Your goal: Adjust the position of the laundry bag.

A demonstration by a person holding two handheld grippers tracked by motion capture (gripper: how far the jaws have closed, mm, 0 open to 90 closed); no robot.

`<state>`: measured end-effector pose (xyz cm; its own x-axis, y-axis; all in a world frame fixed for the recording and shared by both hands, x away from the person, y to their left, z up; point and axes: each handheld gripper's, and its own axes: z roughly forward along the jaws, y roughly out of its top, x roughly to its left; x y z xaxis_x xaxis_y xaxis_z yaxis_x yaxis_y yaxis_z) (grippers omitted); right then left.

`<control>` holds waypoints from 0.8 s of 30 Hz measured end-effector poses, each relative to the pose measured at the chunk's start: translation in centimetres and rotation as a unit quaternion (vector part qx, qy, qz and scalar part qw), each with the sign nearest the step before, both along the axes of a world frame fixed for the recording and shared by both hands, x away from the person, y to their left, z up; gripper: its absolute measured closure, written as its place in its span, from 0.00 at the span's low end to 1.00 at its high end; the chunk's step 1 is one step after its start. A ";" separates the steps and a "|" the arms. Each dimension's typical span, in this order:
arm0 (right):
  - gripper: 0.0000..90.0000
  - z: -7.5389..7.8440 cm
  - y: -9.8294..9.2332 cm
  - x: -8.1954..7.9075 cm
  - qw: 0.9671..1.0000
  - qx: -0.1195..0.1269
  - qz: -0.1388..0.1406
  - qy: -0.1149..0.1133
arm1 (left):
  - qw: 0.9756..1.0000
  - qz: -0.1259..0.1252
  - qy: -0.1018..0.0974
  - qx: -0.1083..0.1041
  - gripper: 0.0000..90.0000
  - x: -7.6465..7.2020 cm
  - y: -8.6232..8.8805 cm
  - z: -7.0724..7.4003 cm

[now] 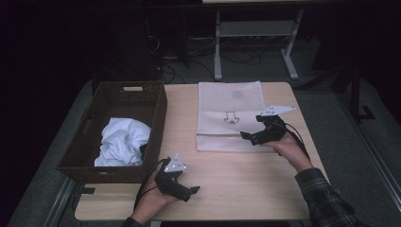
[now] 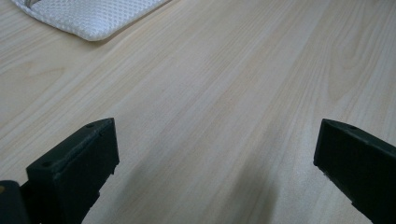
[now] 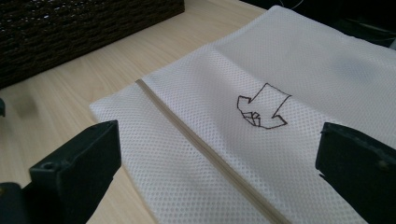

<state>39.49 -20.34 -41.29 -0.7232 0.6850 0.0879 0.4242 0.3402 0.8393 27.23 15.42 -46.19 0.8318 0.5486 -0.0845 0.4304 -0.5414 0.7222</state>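
A white mesh bag lies flat on the wooden table, with a zipper along its near edge and a small black arrow drawing on it. My right gripper hovers over the bag's near right part, open, with nothing between its jaws. My left gripper is held low over bare wood near the table's front edge, open and empty. A corner of the bag lies far ahead of it.
A dark brown wicker basket stands at the table's left side and holds a crumpled white cloth. Its wall is beyond the bag in the right gripper view. Table legs and cables sit on the dark floor behind.
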 end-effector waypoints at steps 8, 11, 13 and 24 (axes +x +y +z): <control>0.04 -0.5 0.1 1.1 1.000 0.015 -0.003 0.001 | 1.000 0.001 0.000 0.000 0.00 0.0 0.0 0.0; 0.04 -0.6 0.1 1.6 1.000 0.009 -0.007 0.011 | 1.000 0.001 0.000 0.000 0.00 0.0 0.0 0.0; 0.04 -0.5 0.3 2.0 1.000 0.008 -0.007 0.011 | 1.000 0.000 0.000 0.001 0.00 0.0 0.0 0.0; 0.06 0.6 1.4 4.0 1.000 0.010 -0.009 0.018 | 1.000 -0.002 0.001 0.000 0.00 -0.1 0.0 0.0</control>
